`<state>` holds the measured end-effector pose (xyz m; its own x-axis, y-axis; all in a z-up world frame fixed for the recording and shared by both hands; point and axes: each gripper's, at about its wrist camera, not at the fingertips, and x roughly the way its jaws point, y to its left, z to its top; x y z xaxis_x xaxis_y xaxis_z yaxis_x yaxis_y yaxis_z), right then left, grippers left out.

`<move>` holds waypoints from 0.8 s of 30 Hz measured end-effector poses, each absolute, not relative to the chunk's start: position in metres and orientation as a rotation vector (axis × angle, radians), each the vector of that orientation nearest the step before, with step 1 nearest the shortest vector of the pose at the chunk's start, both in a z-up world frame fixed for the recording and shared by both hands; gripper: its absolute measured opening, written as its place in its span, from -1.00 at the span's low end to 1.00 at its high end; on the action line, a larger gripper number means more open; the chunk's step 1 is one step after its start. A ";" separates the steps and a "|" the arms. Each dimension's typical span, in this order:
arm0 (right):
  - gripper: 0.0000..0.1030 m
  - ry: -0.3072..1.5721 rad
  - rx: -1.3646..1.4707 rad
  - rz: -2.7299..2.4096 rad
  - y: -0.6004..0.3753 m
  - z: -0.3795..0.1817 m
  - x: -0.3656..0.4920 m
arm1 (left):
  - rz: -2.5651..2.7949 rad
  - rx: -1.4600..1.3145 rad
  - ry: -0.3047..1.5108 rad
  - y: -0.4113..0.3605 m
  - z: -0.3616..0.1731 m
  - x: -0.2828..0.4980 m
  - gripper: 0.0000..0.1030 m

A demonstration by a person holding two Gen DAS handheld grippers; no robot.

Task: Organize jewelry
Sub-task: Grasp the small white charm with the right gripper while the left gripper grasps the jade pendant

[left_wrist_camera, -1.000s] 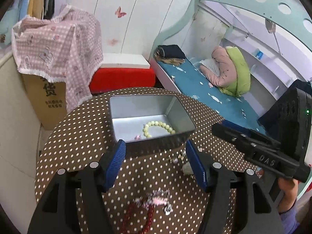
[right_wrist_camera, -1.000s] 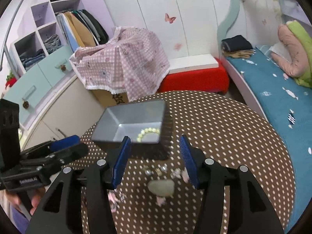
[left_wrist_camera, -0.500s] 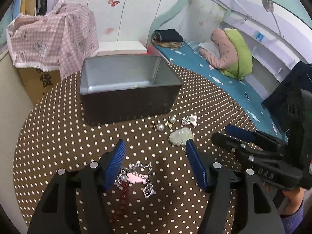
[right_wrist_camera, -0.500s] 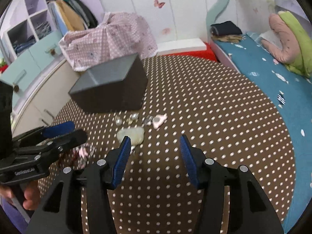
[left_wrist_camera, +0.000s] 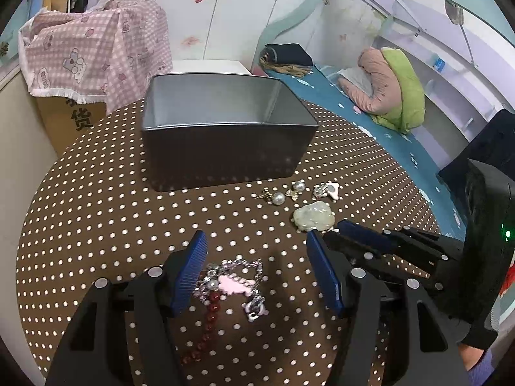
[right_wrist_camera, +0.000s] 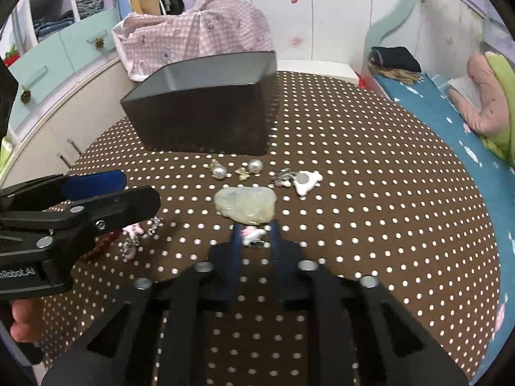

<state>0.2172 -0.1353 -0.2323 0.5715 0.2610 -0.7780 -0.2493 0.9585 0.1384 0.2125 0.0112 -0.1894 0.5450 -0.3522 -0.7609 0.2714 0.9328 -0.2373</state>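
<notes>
The right gripper (right_wrist_camera: 254,234) has just been closing and its blue pads now stand narrow around a small pink-and-white charm (right_wrist_camera: 252,235) on the dotted tablecloth (right_wrist_camera: 370,193); the pads look to be on its sides, though the blur there keeps me from being sure they press it. Just beyond the fingertips lies a pale green jade pendant (right_wrist_camera: 246,205), and past that a loose row of two pearl earrings (right_wrist_camera: 236,169) and a white-and-silver clip (right_wrist_camera: 301,180), all well short of the grey tin box (right_wrist_camera: 206,103) at the far side of the table. The left gripper (left_wrist_camera: 254,268) hangs with its jaws wide over a tangle of silver chain with a pink charm (left_wrist_camera: 233,281), with a string of dark red beads (left_wrist_camera: 206,318) trailing from it towards the camera; nothing is pinched between those pads. The two tools sit close together, the right one's fingertips almost against the left one's right finger. From here the box's near wall hides its floor, so whatever lies inside cannot be seen. A hand (right_wrist_camera: 22,320) is cut off at the edge of the right view.
</notes>
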 end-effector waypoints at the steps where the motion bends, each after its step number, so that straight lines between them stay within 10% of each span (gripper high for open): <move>1: -0.71 0.916 0.019 0.305 -0.138 -0.233 0.217 | -0.375 -0.092 0.925 0.008 -0.190 0.213 0.20; 24: -0.71 0.898 0.207 0.286 -0.220 -0.234 0.221 | -0.300 0.058 0.965 -0.078 -0.210 0.239 0.16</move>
